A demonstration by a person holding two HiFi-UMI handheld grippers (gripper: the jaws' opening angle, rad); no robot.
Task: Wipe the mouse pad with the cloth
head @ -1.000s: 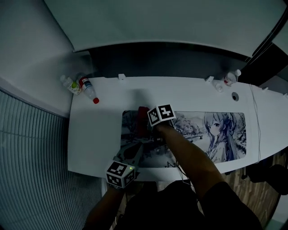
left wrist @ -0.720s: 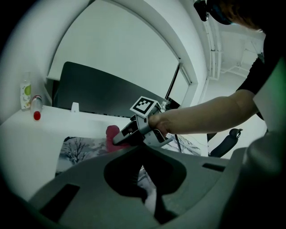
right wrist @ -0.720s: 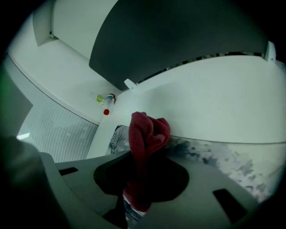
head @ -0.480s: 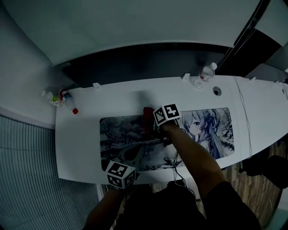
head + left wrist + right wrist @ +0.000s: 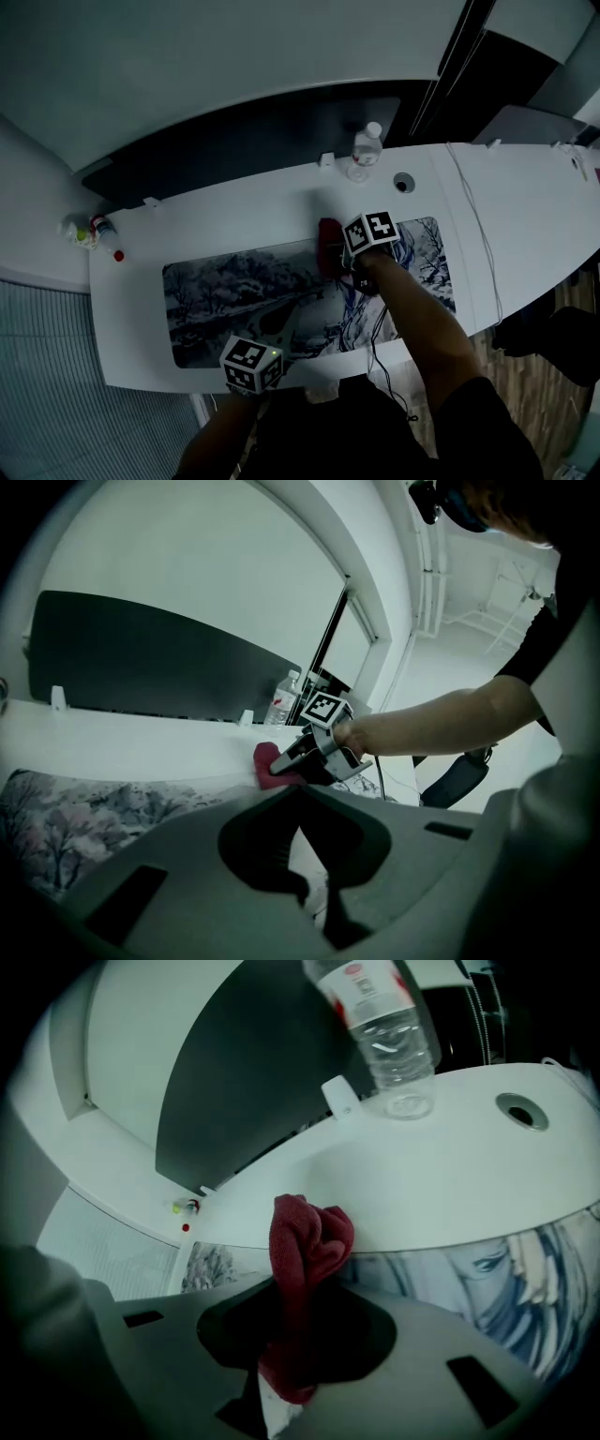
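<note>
On the one mouse pad (image 5: 225, 281), right gripper (image 5: 336, 255) clamps one red cloth (image 5: 327, 238); left gripper (image 5: 275, 323) closed, empty.

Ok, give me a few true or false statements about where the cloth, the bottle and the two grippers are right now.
1. The right gripper is shut on the red cloth. True.
2. The cloth sits at the mouse pad's left end. False: it is at the far edge, near the middle.
3. A clear bottle stands on the desk beyond the mouse pad. True.
4. The left gripper also grips the cloth. False: it is by the pad's near edge, apart from the cloth.
</note>
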